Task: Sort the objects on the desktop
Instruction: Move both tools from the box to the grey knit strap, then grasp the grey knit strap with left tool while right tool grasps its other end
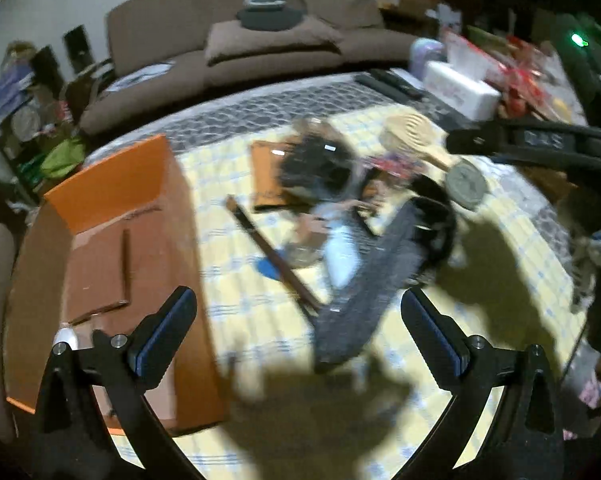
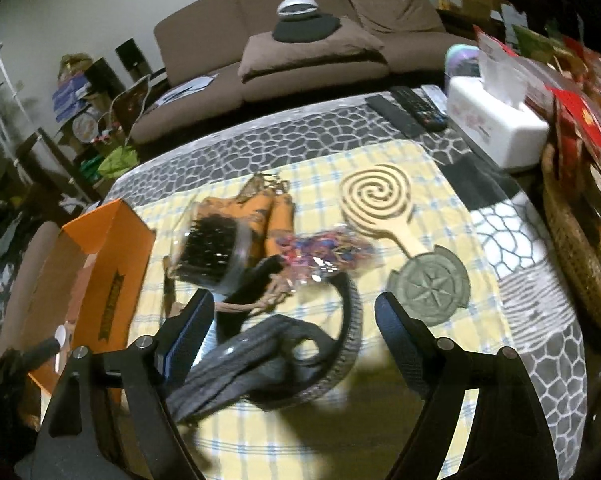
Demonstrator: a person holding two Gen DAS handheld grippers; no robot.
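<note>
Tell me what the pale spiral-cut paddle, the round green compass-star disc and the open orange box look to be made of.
Pale spiral-cut paddle: likely light unfinished wood, matte, with clean cut-through slots.
Round green compass-star disc: perhaps cast metal or stone, dull mottled green with a raised star; unclear which.
Open orange box: cardboard, with a smooth orange outside, a plain brown inside and folded flaps.

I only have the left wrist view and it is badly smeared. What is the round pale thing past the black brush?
Observer: In the right wrist view it is a wooden paddle cut through with a spiral, lying flat on the yellow checked cloth.
Operator: And the grey disc by its handle?
Observer: A round green-grey coaster with a compass star on it, right at the handle's tip.
Operator: Is my right gripper holding anything?
Observer: No. The right gripper stands open above a dark grey belt, pads clear of it.
</note>
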